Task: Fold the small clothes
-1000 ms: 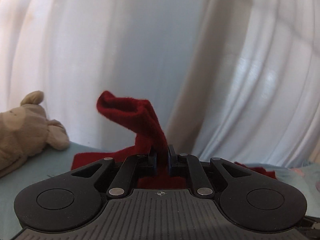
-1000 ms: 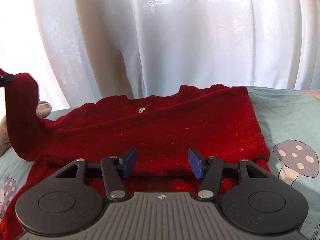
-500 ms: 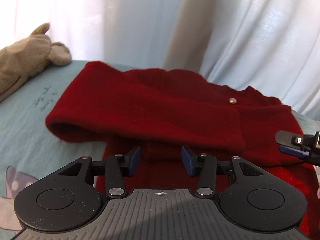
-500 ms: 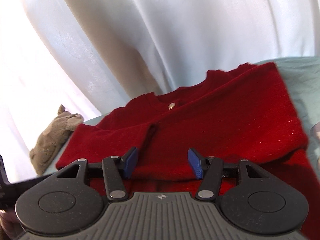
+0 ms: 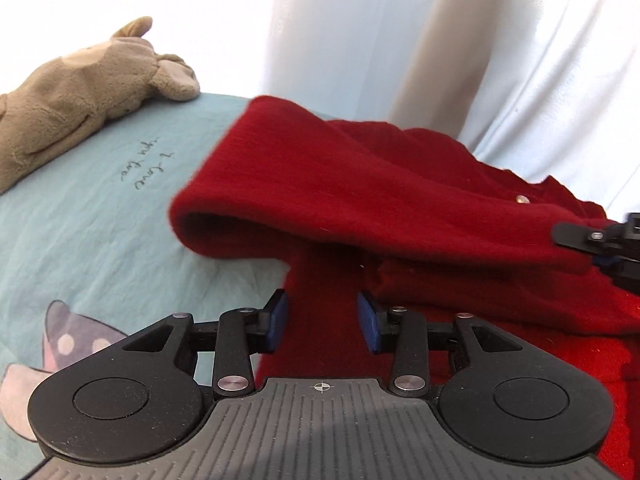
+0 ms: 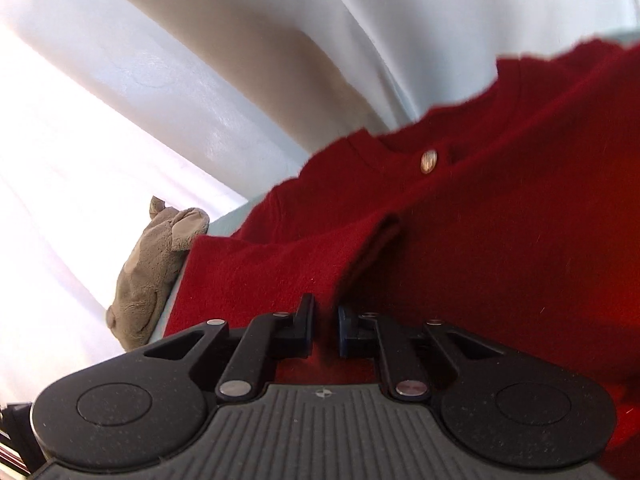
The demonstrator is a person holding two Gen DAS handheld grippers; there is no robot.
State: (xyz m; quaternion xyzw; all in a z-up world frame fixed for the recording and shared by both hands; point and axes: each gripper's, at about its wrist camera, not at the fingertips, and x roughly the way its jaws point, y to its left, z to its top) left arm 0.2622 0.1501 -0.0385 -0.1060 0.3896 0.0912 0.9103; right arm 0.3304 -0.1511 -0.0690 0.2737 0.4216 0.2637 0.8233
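**Sleeve folded across red cardigan, right jaws nearly closed at its cuff**

Red cardigan (image 5: 400, 200) lay flat on a light blue bedsheet (image 5: 100, 220) printed with mushrooms and handwriting. Its sleeve (image 5: 320, 216) was folded across the chest, cuff end toward the middle of the garment. Small metallic button (image 6: 429, 161) sat near the neckline.

Left gripper (image 5: 322, 322) was low over the cardigan's left edge, jaws parted wide, holding nothing; red fabric was visible between the blue pads (image 5: 368, 324), not pinched.

Right gripper (image 6: 325, 330) was at the folded sleeve's cuff edge (image 6: 360, 256), jaws narrowed to a thin gap. Red fabric showed in that gap, but couldn't tell whether it was actually pinched or just lying behind. From the left wrist view the right gripper's tips (image 5: 596, 240) were at the right side, touching or just over the sleeve end.

Tan plush toy (image 5: 80, 92) lay on the sheet off to the left of the cardigan, apart from it. White curtain (image 5: 400, 40) hung behind the bed.
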